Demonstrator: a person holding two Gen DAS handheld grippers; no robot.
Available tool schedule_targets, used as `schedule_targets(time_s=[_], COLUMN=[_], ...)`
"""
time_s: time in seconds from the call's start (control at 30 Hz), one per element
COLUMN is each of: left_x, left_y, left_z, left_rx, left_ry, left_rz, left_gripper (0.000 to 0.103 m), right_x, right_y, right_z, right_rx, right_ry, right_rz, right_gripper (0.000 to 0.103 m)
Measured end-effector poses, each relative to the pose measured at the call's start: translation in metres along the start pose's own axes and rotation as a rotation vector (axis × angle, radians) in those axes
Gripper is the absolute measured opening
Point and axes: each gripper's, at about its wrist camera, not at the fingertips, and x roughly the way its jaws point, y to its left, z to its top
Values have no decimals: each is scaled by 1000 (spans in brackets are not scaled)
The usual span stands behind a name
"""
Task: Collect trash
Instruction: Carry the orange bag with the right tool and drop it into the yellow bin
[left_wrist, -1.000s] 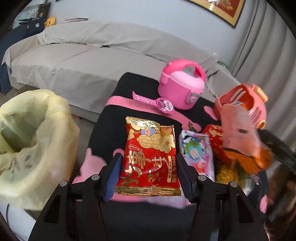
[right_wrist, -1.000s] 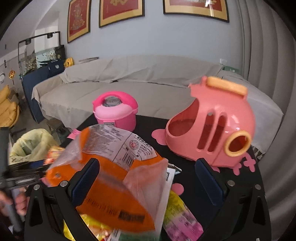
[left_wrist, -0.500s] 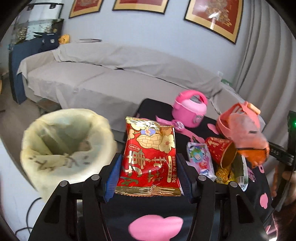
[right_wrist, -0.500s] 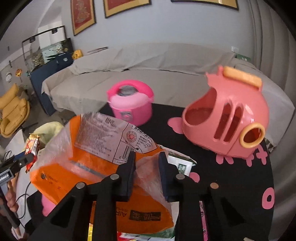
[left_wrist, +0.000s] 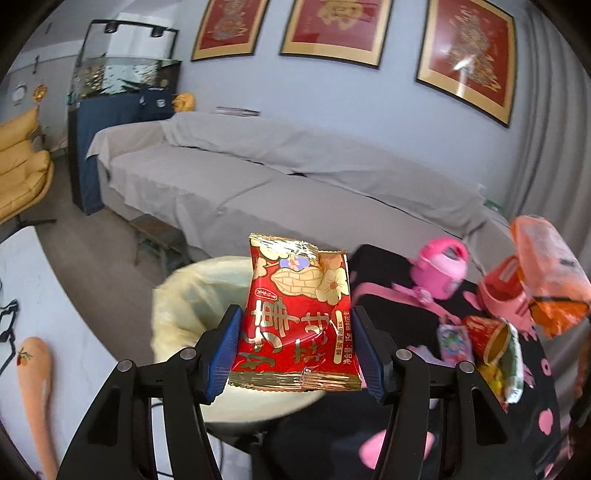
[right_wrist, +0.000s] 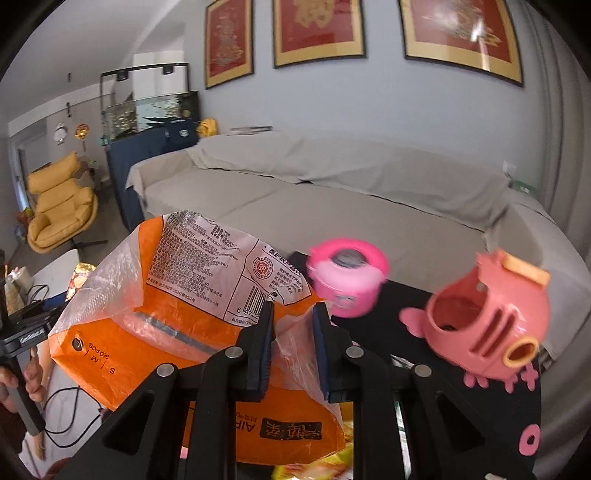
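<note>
My left gripper is shut on a red and gold peanut snack packet, held upright in front of a bin lined with a pale yellow bag. The right gripper is shut on a crumpled orange and clear plastic bag, lifted above the table. In the left wrist view that orange bag hangs at the far right. Loose wrappers lie on the black table.
A pink toy rice cooker and a pink pig-shaped toy stand on the black table. A grey covered sofa runs behind it. A yellow armchair sits far left. A hand holds the other gripper's handle at the left edge.
The left gripper swung left with the snack packet from over the table to in front of the bin. The right gripper went from open to shut on the orange bag and lifted it.
</note>
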Motion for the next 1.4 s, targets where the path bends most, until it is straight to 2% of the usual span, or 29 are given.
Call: schedule_targets(time_s=[0.17, 0.3, 0.4, 0.47, 0.6, 0.7, 0.8, 0.97, 1.13, 1.2, 1.4], left_x=[31, 68, 99, 118, 136, 128, 108, 71, 48, 43, 33], left_y=[38, 49, 53, 57, 67, 83, 103, 123, 135, 141, 157], left_z=[11, 15, 16, 17, 18, 21, 22, 11, -4, -8, -19], left_rx=[-27, -52, -65, -86, -138, -189, -220, -208, -209, -221, -245], left_ry=[17, 64, 99, 121, 140, 114, 80, 36, 6, 7, 22], left_rz=[53, 41, 12, -14, -5, 25, 91, 216, 268, 261, 245], left_gripper=[59, 61, 73, 89, 91, 91, 91, 91, 91, 91, 91], right_x=[22, 43, 58, 72, 98, 114, 128, 163, 207, 230, 302], right_y=[33, 46, 48, 47, 50, 62, 85, 149, 210, 227, 262], right_z=[3, 4, 5, 6, 7, 12, 20, 32, 30, 25, -8], right_rx=[-48, -81, -88, -87, -100, -128, -175, -272, -329, -329, -352], right_ry=[19, 48, 70, 90, 135, 152, 155, 150, 167, 212, 441], right_rz=[27, 31, 28, 20, 5, 6, 29, 86, 124, 146, 185], right_gripper=[18, 18, 18, 18, 18, 18, 18, 18, 18, 18, 18])
